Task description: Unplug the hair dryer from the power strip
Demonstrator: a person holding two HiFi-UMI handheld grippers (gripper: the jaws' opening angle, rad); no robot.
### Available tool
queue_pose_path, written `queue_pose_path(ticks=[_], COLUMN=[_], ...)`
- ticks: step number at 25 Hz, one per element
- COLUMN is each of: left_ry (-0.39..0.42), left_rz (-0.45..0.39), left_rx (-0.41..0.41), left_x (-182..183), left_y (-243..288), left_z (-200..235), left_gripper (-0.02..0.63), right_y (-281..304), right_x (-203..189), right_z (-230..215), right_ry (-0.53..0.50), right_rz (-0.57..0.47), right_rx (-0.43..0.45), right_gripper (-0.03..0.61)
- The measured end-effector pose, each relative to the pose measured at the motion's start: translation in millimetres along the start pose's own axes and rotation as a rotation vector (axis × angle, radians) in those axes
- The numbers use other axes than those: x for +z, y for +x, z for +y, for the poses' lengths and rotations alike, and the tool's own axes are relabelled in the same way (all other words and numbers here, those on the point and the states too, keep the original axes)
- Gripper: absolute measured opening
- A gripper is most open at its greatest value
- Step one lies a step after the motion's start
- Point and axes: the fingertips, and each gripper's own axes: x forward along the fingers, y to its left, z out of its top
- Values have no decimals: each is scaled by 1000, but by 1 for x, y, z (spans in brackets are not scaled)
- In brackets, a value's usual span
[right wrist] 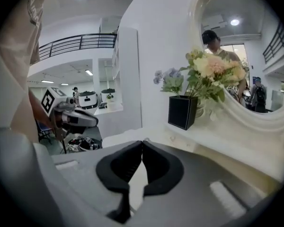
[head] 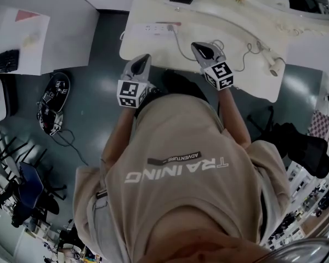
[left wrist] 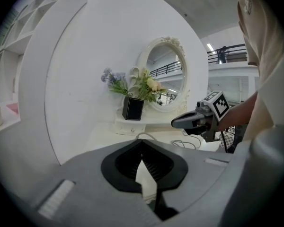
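While the left gripper (head: 142, 62) and right gripper (head: 202, 49) hover closed and empty, the plug (head: 172, 28) sits at the power strip (head: 151, 29), upper centre. Likely next: open one, reach it.

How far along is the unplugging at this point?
Done: nothing. The cord appears to run into the power strip, and the hair dryer lies on the table. In hand: nothing. The left gripper and right gripper hover shut and empty. Left to do: grasp the plug and pull it out.
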Motion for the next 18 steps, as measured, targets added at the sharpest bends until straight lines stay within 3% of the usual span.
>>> queue_pose_path(ticks=[4, 8, 10, 18], left_ry=[-23, 17, 10, -63], left_rz=[60, 123, 132, 215], left_rx=[14, 1, 4, 0], left_x=[7, 12, 18, 1], left_y=[30, 71, 90, 139], left_z=[4, 11, 14, 37], left_gripper=[3, 3, 2, 3], right_y=[33, 71, 87, 124], right_x=[-16, -27, -29, -27], right_z=[-22, -37, -43, -46], right_ry=[-92, -139, -148, -265], right_rz=[89, 114, 116, 163], right_rx=[86, 194, 233, 322], right_gripper=[5, 11, 51, 66])
